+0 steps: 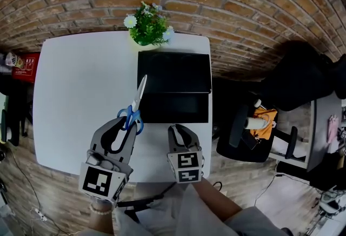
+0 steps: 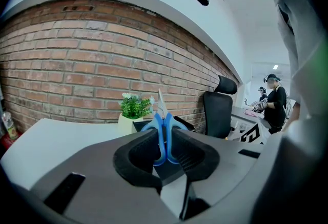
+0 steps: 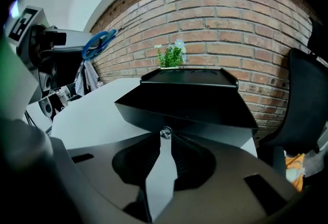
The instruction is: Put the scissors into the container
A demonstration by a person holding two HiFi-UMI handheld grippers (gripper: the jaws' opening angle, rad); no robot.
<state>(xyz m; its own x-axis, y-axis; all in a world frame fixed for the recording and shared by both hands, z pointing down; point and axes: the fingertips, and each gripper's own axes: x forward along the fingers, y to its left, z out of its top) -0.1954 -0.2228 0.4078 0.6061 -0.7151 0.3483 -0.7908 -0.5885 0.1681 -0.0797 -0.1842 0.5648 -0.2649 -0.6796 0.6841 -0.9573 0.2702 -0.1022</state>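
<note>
Holds blue-handled scissors (image 1: 139,96), silver blades pointing far, clamped in left tool (image 1: 128,121) near black container (image 1: 173,86); right tool (image 1: 178,128) closed on nothing.

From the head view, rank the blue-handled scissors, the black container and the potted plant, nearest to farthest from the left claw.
1. Blue-handled metal scissors: clamped in the left claw itself, blades pointing away.
2. Open black rectangular container: on the white table, beyond the claw and to its right.
3. Small green potted plant with white flowers: at the table's far edge.
</note>
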